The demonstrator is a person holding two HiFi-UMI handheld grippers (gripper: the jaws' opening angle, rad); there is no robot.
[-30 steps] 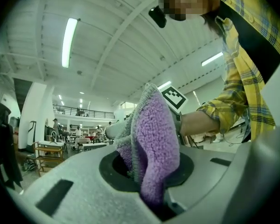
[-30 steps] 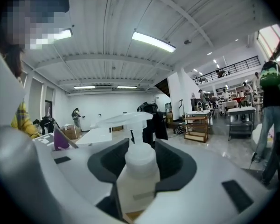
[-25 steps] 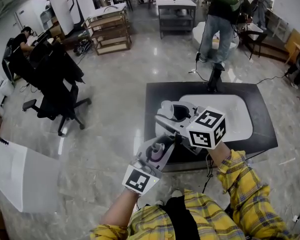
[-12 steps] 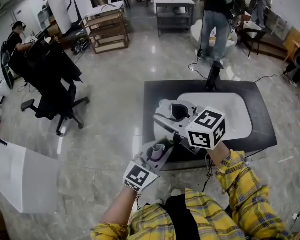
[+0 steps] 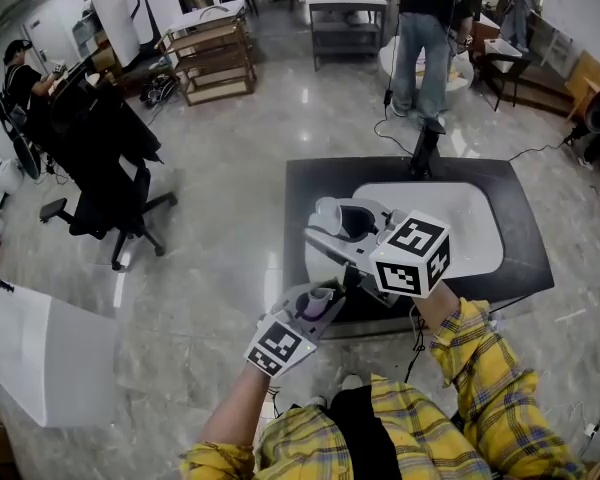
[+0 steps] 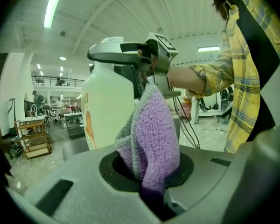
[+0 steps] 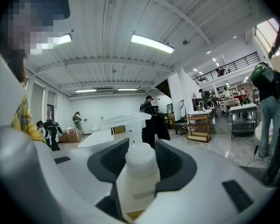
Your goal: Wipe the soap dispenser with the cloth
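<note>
My right gripper [image 5: 332,236] holds the white soap dispenser [image 5: 326,214] in the air above the black table's near-left corner. In the right gripper view the jaws [image 7: 137,171] are shut on the dispenser [image 7: 135,171] just below its pump head. My left gripper [image 5: 315,308] is just below and to the left, shut on a purple cloth [image 5: 316,302]. Seen from the left gripper [image 6: 151,171], the cloth [image 6: 151,134] stands up from the jaws against the dispenser's body [image 6: 107,111]. Whether cloth and bottle touch I cannot tell.
A black table [image 5: 310,183] carries a white sink basin [image 5: 460,218]. A person [image 5: 425,38] stands beyond it. A black office chair [image 5: 110,168] and a wooden shelf cart [image 5: 215,58] stand to the left. A white panel [image 5: 40,358] lies at the near left.
My left gripper has sunk a little with the cloth and tipped its nose downward beside the bottle. The right gripper and dispenser have kept still.
</note>
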